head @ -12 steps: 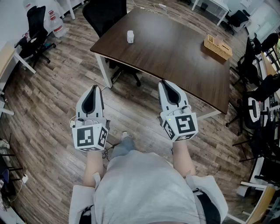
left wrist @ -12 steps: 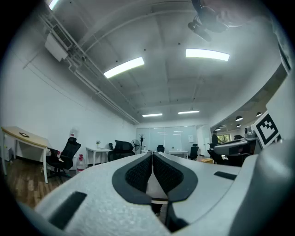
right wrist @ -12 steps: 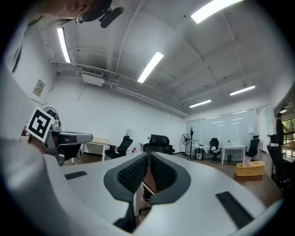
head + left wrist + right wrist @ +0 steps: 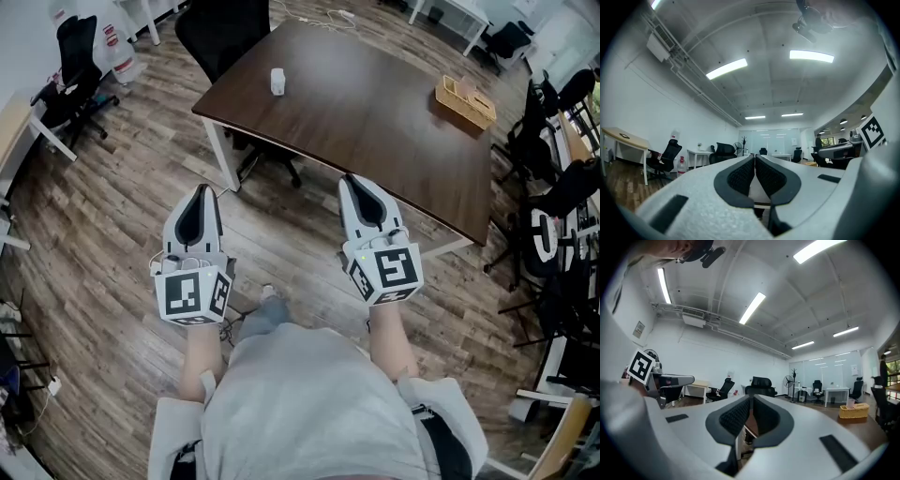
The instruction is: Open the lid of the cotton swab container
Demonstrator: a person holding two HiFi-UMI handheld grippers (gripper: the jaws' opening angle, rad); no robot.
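Spreading across the whole room, the wood-plank floor point(image 4: 112, 187) lies open between the person and the table, with bare room to the left of it too. On that floor stands the dark brown table point(image 4: 375, 122), its long near edge running from the left corner down to the right. Its top is mostly bare. A black office chair point(image 4: 220, 28) stands at the table's far left side, and another chair point(image 4: 267, 159) is tucked under the near edge. More black chairs point(image 4: 562, 187) crowd the right side of the room, leaving a tight gap there.

The left gripper point(image 4: 200, 190) hangs over the floor, well short of the table. The left gripper view shows its jaws pressed together with nothing between them. The right gripper point(image 4: 354, 178) is held beside it, well apart, with its tip at the table's near edge in the head view. Its jaws are likewise closed and empty in the right gripper view.

A wicker basket point(image 4: 466, 101) sits near the table's far right edge; something pale lies in it that I cannot make out. The cotton swab container point(image 4: 277, 81), small and white, stands upright toward the table's left end, a little in from the edge and well apart from both grippers. It is too small to tell how its lid sits.
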